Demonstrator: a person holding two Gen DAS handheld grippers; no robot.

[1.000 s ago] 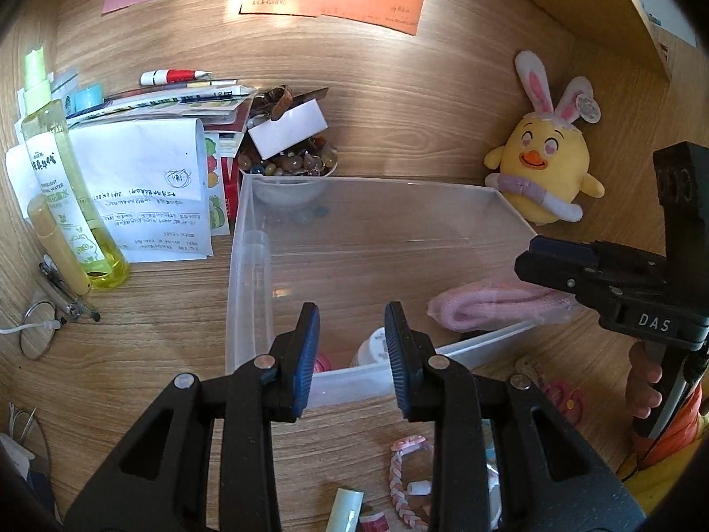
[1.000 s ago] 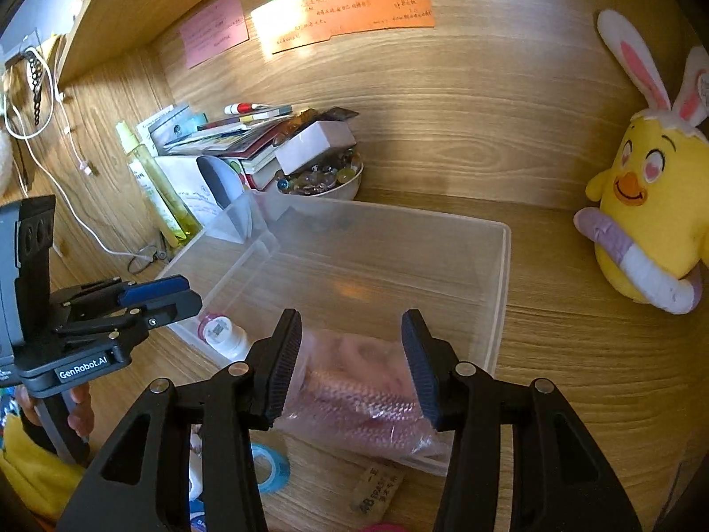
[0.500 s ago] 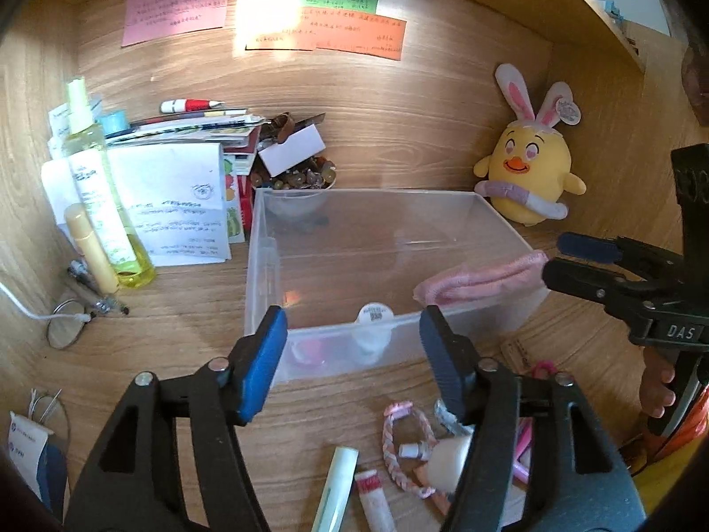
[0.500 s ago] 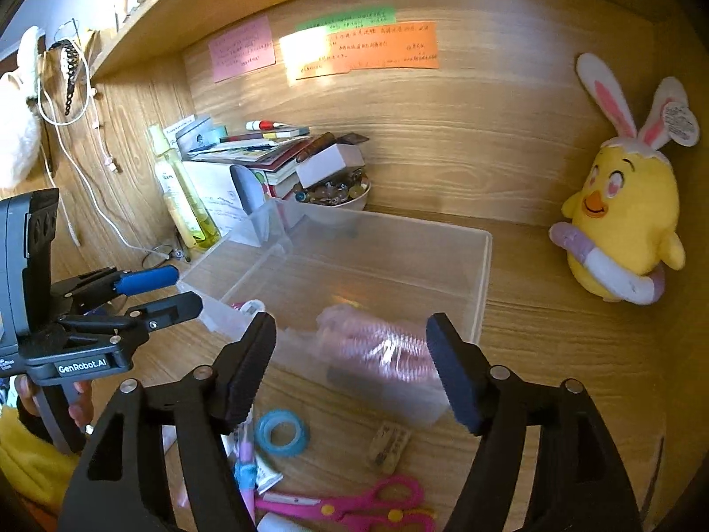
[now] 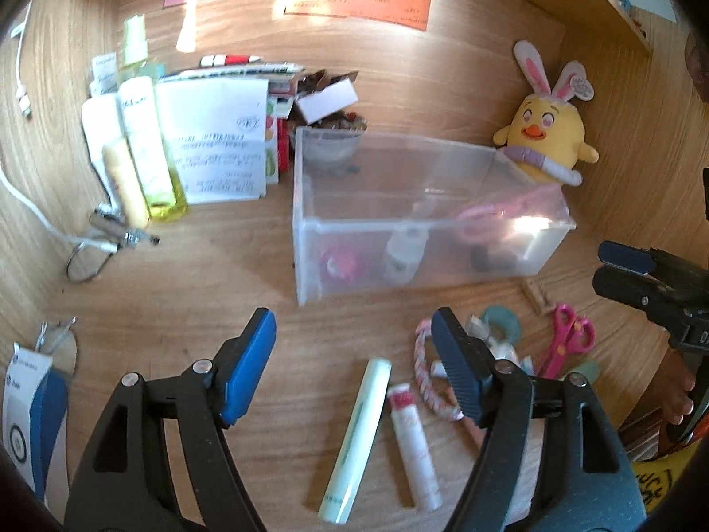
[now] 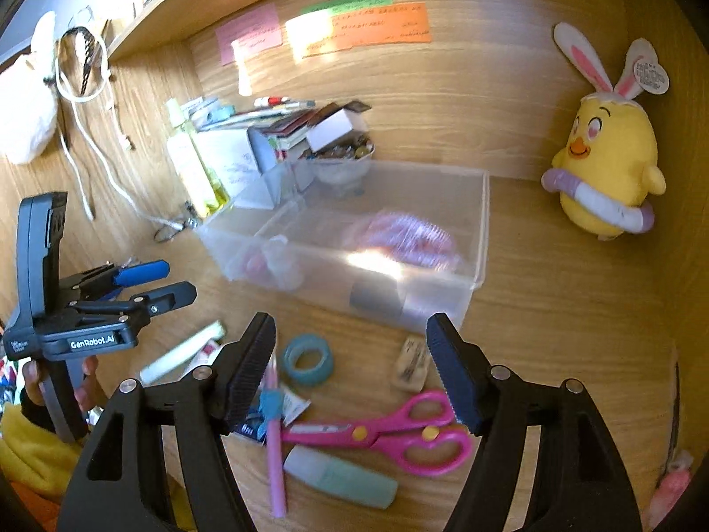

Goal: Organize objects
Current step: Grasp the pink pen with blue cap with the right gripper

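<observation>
Two claws are held wide apart and empty above the tabletop: the left claw is seen released in its own view, and the right claw likewise in its own. Nearest the left claw, at about 6 o'clock in its view, a pale green tube and a white tube with a red cap are laid side by side, with a pink braided cord just at 1 o'clock of them. Under the right claw, pink scissors, a pink pen, a mint-coloured capped stick, a teal tape roll and a small beige eraser are still spread loose.

Farther off, at 12 o'clock of both claws, the clear plastic bin is found on the tabletop. A pink bundle, a small white bottle and something pink and round, too blurred to name, are already contained in it. Beyond it, at 1 o'clock, a yellow plush chick is stood against the back wall; at 11 o'clock, papers and a yellow bottle are stacked.

The sorting is judged to be partly done: a few things are binned, while most of the small items near the claws are left to be picked up.
</observation>
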